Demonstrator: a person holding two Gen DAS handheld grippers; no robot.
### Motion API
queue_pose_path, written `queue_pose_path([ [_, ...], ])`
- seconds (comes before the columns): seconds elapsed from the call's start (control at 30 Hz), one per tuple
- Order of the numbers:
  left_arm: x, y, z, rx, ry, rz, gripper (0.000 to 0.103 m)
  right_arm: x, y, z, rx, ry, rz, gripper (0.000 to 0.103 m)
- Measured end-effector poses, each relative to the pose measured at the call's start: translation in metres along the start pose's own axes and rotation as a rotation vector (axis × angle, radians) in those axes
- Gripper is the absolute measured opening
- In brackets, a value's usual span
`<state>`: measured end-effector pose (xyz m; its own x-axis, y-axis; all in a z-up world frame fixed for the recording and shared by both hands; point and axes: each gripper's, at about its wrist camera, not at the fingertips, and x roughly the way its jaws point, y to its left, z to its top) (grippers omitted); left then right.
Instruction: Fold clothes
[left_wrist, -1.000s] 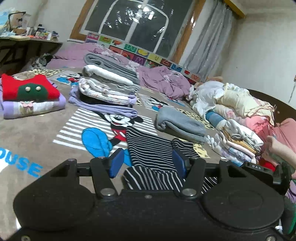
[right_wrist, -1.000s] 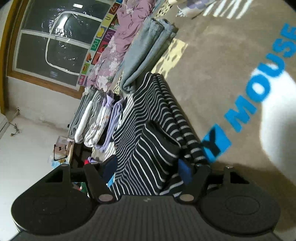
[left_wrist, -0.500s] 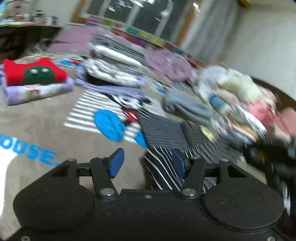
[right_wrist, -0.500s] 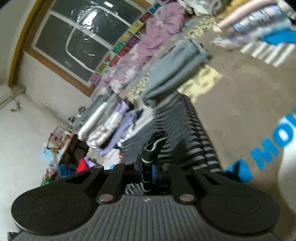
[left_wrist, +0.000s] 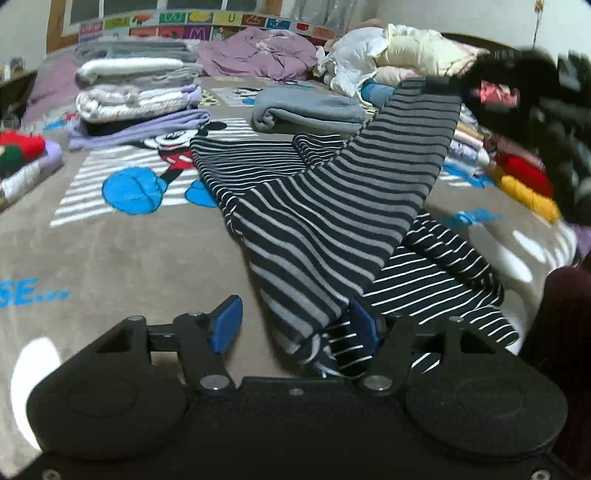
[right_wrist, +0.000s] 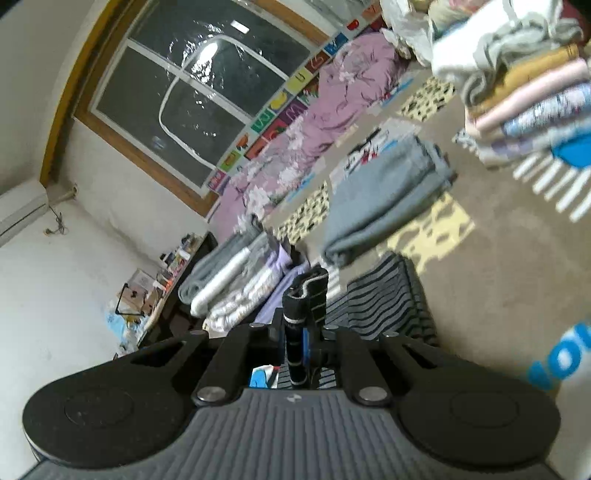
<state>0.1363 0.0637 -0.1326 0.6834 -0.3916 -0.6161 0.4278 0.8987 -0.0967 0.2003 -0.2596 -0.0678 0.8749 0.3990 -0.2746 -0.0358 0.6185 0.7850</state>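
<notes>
striped garment (left_wrist: 332, 221) is pinched at one edge by right gripper (right_wrist: 301, 332) and raised for folding; left gripper (left_wrist: 295, 321) is held wide, empty.

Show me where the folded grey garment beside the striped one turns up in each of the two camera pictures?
Left wrist view: the folded grey garment lies upper centre on the bed cover, behind the striped garment.
Right wrist view: the same grey garment sits centre right, tilted, beyond the striped cloth pinched in the right gripper.
Shared landmark: the crumpled purple garment under the window.
</notes>
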Motion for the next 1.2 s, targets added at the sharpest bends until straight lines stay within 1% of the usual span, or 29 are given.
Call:
queue_pose_path([
  [0.07, 0.003, -0.014, 0.000, 0.054, -0.008, 0.057, 0.051, -0.005, -0.001, 0.010, 0.000, -0.015, 0.000, 0.010],
  [0.1, 0.005, -0.020, 0.000, 0.084, -0.008, 0.088, 0.040, -0.007, -0.002, 0.014, 0.000, -0.022, -0.001, 0.010],
  [0.2, 0.008, -0.034, -0.001, 0.143, -0.018, 0.157, 0.020, -0.013, -0.006, 0.024, -0.001, -0.039, -0.005, 0.010],
  [0.23, 0.009, -0.041, -0.001, 0.179, -0.023, 0.178, 0.016, -0.015, -0.007, 0.026, -0.002, -0.044, -0.006, 0.010],
  [0.27, 0.009, -0.047, -0.002, 0.216, -0.027, 0.199, 0.014, -0.017, -0.009, 0.028, -0.002, -0.048, -0.007, 0.010],
  [0.47, 0.015, -0.086, -0.010, 0.437, -0.046, 0.315, 0.011, -0.028, -0.024, 0.037, 0.008, -0.069, -0.015, 0.010],
  [0.57, 0.023, -0.097, -0.016, 0.519, -0.034, 0.322, 0.008, -0.036, -0.034, 0.039, 0.015, -0.081, -0.021, 0.010],
  [0.7, 0.029, -0.104, -0.023, 0.611, -0.009, 0.329, 0.008, -0.052, -0.052, 0.039, 0.043, -0.119, -0.020, 0.010],
  [0.97, 0.029, -0.106, -0.026, 0.636, 0.005, 0.291, 0.008, -0.084, -0.094, 0.026, 0.114, -0.174, -0.027, 0.010],
  [1.1, 0.030, -0.108, -0.028, 0.641, 0.015, 0.279, 0.008, -0.104, -0.113, 0.017, 0.165, -0.235, -0.019, 0.010],
  [1.2, 0.031, -0.109, -0.029, 0.651, 0.018, 0.275, 0.008, -0.111, -0.123, 0.012, 0.166, -0.238, -0.035, 0.010],
])
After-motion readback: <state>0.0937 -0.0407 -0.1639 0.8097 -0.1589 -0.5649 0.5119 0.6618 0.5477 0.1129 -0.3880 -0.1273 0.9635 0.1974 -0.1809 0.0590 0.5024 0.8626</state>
